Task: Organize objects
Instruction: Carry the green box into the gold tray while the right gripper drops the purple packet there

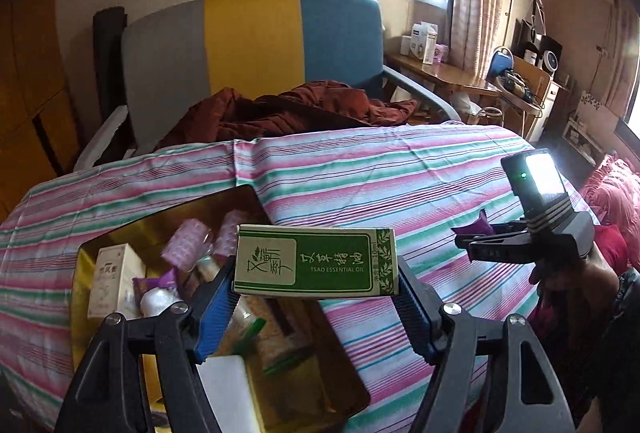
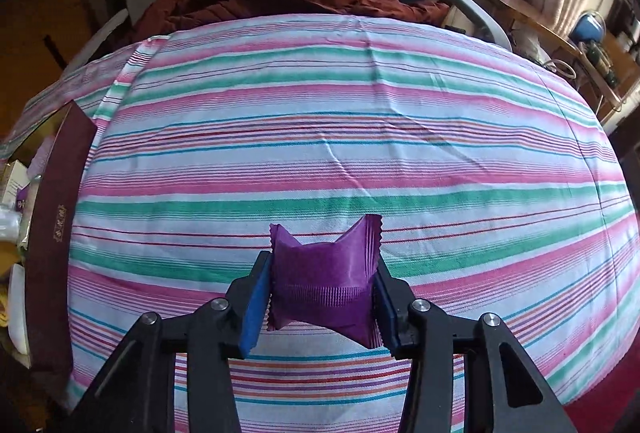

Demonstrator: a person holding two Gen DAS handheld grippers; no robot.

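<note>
My left gripper (image 1: 316, 285) is shut on a green and cream essential oil box (image 1: 316, 261), held crosswise above the right side of a gold-lined tin box (image 1: 120, 229). The tin holds a cream carton (image 1: 116, 277), purple wrapped items (image 1: 188, 245), a bottle and other small things. My right gripper (image 2: 322, 297) is shut on a purple snack packet (image 2: 324, 293), raised over the striped bedsheet (image 2: 360, 137). In the left wrist view the right gripper (image 1: 472, 237) shows at the right, a hand (image 1: 560, 281) holding it, with the purple packet (image 1: 476, 227) at its tips.
The tin's dark red outer wall (image 2: 56, 217) lies at the left edge of the right wrist view. Behind the bed stand a grey, yellow and blue chair (image 1: 256, 45) with a rust-red garment (image 1: 296, 113). A cluttered wooden desk (image 1: 448, 73) sits by the window.
</note>
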